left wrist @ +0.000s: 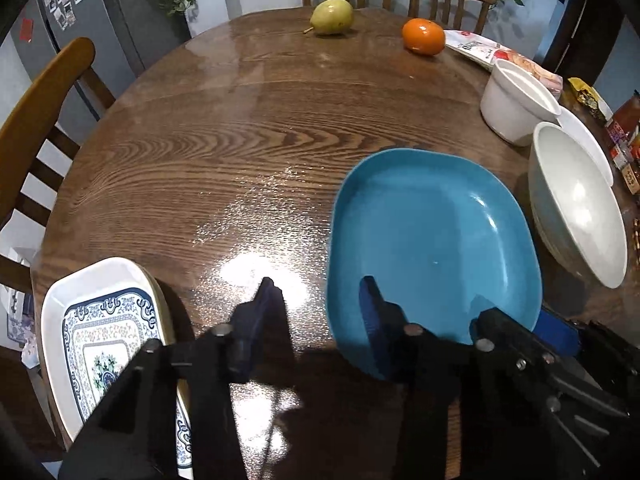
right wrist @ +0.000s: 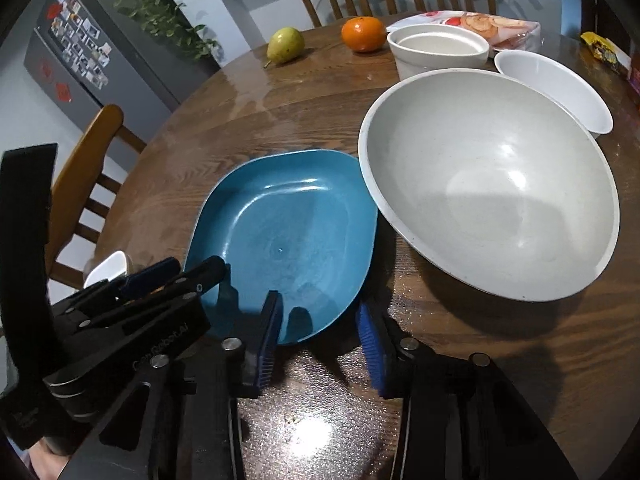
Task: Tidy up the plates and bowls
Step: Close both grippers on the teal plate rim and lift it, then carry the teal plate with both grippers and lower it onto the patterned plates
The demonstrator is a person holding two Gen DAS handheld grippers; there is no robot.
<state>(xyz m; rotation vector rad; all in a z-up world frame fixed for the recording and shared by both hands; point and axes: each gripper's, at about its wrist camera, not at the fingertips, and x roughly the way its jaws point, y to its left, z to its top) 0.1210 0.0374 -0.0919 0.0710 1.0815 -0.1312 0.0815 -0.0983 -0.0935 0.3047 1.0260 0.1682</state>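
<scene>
A blue squarish plate lies on the round wooden table; it also shows in the right wrist view. My left gripper is open, its jaws astride the plate's near left rim. My right gripper is open, its jaws astride the plate's near right rim. A large grey bowl sits right of the plate. A patterned white rectangular plate lies at the near left. A white ramekin and a white oval dish stand behind the bowl.
A pear and an orange lie at the far side of the table. Snack packets lie at the far right. Wooden chairs stand around the table. A grey fridge is at the back left.
</scene>
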